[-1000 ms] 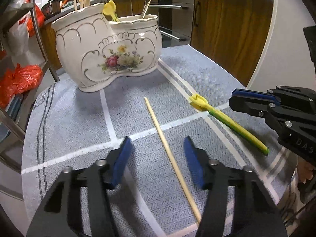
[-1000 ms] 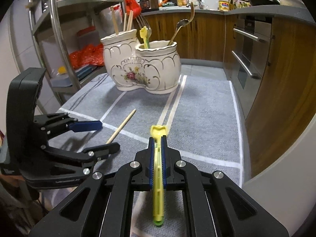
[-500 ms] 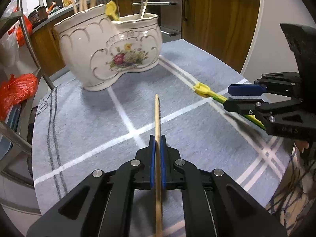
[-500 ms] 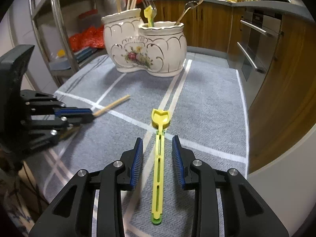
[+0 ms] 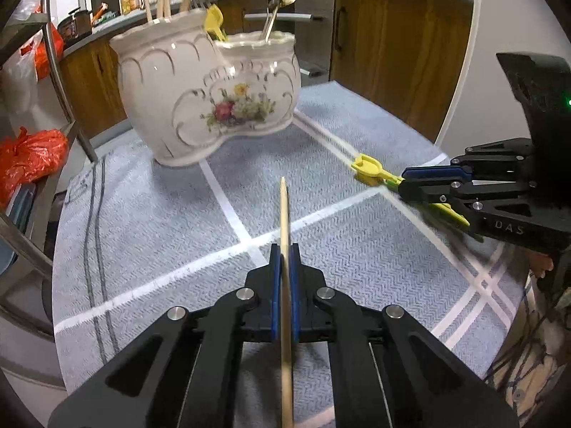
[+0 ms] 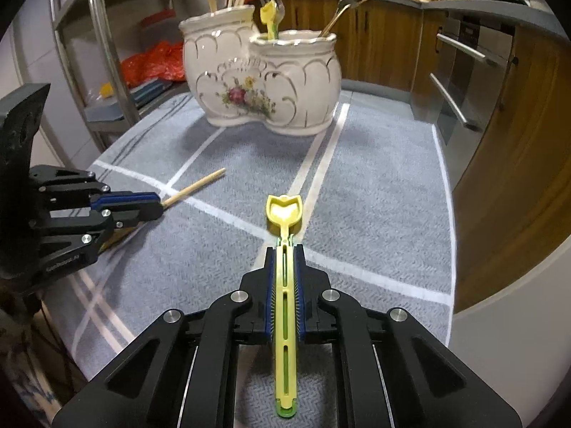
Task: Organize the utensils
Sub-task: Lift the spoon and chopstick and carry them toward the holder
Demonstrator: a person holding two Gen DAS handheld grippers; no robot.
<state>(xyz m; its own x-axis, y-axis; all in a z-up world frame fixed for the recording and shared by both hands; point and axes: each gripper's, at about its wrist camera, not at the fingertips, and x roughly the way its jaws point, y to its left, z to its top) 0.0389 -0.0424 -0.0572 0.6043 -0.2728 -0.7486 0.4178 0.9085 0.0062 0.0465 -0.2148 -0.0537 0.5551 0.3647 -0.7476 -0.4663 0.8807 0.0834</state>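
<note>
Tongs, left (image 5: pixel 284 249): blue pads clamped on a wooden chopstick (image 5: pixel 284 214), its tip pointing toward the holder. Tongs, right (image 6: pixel 284 249): jaws have just been closing and now pinch the slotted handle of a yellow-green scoop (image 6: pixel 284 214), its head forward of the pads, just over the cloth. Grey cloth (image 6: pixel 374 192) with white stripes covers the tabletop. Ceramic twin-pot utensil holder (image 6: pixel 260 85), floral, stands at the far end, upright, well apart from both tongs; forks, chopsticks and a second yellow scoop (image 6: pixel 268 12) stand in it.
</note>
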